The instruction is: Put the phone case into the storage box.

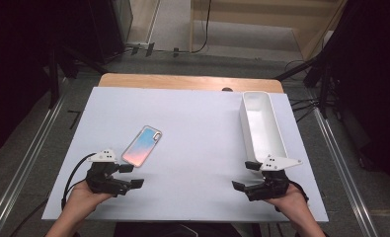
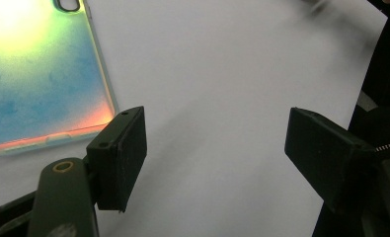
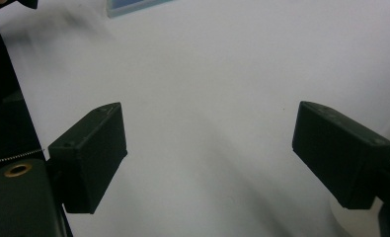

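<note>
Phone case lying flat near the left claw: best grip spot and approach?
Grip the phone case across its two long edges near the middle, coming from above with the open left claw. It lies flat on the white board, so only the thin, narrow width probably fits between the jaws.

We see a wooden table (image 1: 133,80) carrying a white board (image 1: 197,148). On that board lie a phone (image 1: 142,145) in an iridescent case, left of centre, and a long white bin (image 1: 260,126) along the right edge.

Pastel phone case (image 1: 141,145) on white.
Its back fades blue to pink-orange; the bin (image 1: 261,129) and table cover (image 1: 197,148) are plain white.
</note>
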